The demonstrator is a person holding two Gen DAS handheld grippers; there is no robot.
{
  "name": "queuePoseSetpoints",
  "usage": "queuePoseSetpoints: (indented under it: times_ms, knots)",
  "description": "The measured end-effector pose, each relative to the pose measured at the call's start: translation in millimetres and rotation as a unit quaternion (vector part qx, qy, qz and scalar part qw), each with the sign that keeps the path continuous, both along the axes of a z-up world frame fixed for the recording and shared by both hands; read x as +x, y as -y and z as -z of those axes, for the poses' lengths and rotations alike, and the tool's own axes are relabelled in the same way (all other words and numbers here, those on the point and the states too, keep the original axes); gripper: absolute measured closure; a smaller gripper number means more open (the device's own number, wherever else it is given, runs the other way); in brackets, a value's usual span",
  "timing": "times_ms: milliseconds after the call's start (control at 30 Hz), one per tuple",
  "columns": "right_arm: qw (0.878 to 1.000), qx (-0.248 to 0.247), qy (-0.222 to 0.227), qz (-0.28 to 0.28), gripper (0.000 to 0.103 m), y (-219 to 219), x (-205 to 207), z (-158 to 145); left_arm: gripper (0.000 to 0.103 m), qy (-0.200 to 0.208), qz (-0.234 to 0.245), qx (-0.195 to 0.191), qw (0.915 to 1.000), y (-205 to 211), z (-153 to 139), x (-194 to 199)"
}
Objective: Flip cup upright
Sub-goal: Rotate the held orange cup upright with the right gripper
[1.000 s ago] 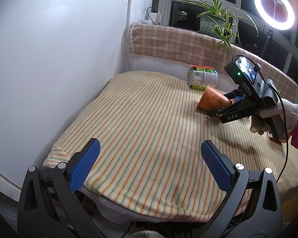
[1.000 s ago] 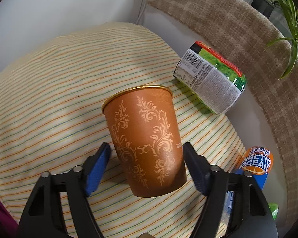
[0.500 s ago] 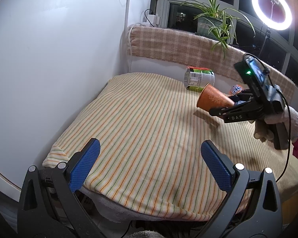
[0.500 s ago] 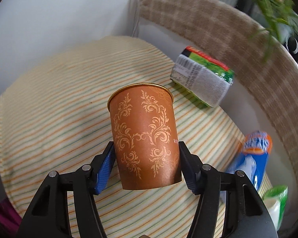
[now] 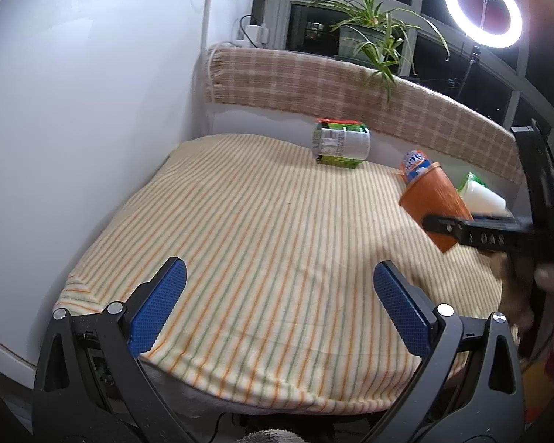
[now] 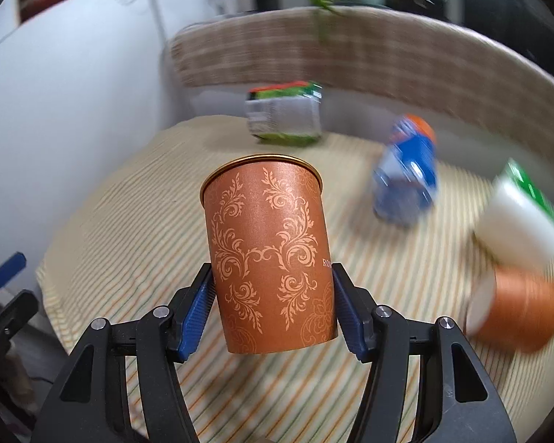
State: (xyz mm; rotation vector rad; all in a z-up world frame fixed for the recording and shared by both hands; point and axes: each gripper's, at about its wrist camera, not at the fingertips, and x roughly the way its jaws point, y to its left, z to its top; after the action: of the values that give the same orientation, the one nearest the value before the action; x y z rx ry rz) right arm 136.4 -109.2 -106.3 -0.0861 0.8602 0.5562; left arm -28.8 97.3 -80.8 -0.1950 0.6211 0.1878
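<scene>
Gripping the cup (image 6: 269, 254) near its base, the right gripper (image 6: 271, 310) has its blue jaws pressed against both sides of the orange, leaf-patterned wall. The cup is lifted clear of the striped cloth (image 6: 136, 214) on the surface, with its gold-rimmed mouth pointing away from the camera and tilted upward. In the left wrist view the same cup (image 5: 430, 203) hangs over the right side of the surface, leaning with its mouth up and toward the back edge, and the black arm of the right gripper (image 5: 458, 227) crosses its lower part.

The left gripper (image 5: 277, 306) hovers above the near edge of the surface with its jaws spread wide and nothing between them.

Along the back edge a green-and-white can (image 5: 341, 143) lies on its side. To its right, near the back right corner, a blue-and-orange can (image 6: 406, 177) sits tilted, blurred in the right wrist view. Farther right lies a white cup with a green band (image 6: 517, 217), and just beside it toward the near edge a second orange cup (image 6: 517, 310) lies on its side; whether the two touch cannot be told through the blur.

A checked blanket (image 5: 314, 77) runs behind the back edge, with a potted plant (image 5: 369, 37) above it and a glowing ring light (image 5: 482, 5) at upper right.
</scene>
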Motion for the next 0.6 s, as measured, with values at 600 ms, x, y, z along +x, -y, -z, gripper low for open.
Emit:
queuePoseSetpoints:
  times_ms: [600]
  knots:
    - [0.976,0.085,-0.080,0.183,0.041,31,-8,34,0.000,0.001,0.039,-0.002,0.9992,26,-3,7]
